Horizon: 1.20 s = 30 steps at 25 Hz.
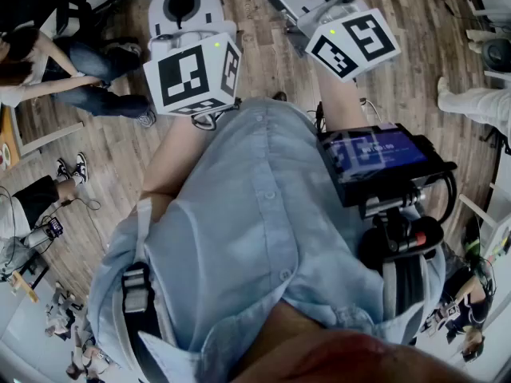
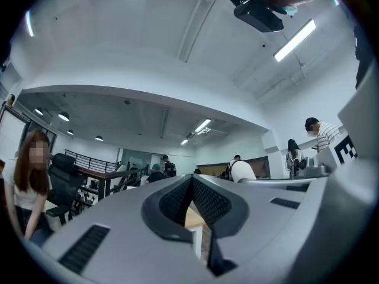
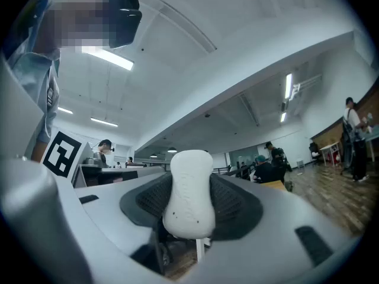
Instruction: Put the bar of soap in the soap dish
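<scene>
One white bar of soap (image 3: 188, 188) stands upright between the dark ribbed pads (image 3: 237, 203) of the right claw (image 3: 192, 209), which pinches it by its sides. Next to it, the left claw (image 2: 192, 185) has its pads pressed together on nothing. Both are held up in front of the person's light blue shirt (image 1: 263, 238), over a wooden floor (image 1: 423, 86).

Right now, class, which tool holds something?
The right tool: a white bar of soap is clamped between its jaws. The left tool has its jaws shut on nothing.
</scene>
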{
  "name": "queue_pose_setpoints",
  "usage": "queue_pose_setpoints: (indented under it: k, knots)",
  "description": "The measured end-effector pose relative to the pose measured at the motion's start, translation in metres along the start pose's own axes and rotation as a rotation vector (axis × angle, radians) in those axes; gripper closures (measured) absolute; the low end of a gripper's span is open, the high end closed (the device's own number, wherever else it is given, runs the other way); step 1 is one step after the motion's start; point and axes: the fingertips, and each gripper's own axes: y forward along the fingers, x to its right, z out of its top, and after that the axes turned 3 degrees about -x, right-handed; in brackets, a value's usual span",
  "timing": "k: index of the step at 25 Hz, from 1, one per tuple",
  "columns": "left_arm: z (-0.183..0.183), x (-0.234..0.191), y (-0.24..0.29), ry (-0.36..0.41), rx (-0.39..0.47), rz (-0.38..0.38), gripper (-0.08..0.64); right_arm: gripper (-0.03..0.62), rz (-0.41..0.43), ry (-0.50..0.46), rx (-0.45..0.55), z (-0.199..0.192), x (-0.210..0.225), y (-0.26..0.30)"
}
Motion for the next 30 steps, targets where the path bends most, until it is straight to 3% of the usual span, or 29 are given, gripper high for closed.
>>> queue_pose_setpoints:
  k: [23,30]
  knots:
    - [-0.018,0.022,-0.001,0.002,-0.014,-0.019,0.554,0.388,0.009,0.001,0.013,-0.011,0.001,-0.023]
    - [-0.020,0.058,0.026,0.006,-0.020,-0.012,0.554,0.388,0.020,0.027,0.010,0.000,0.038,-0.047]
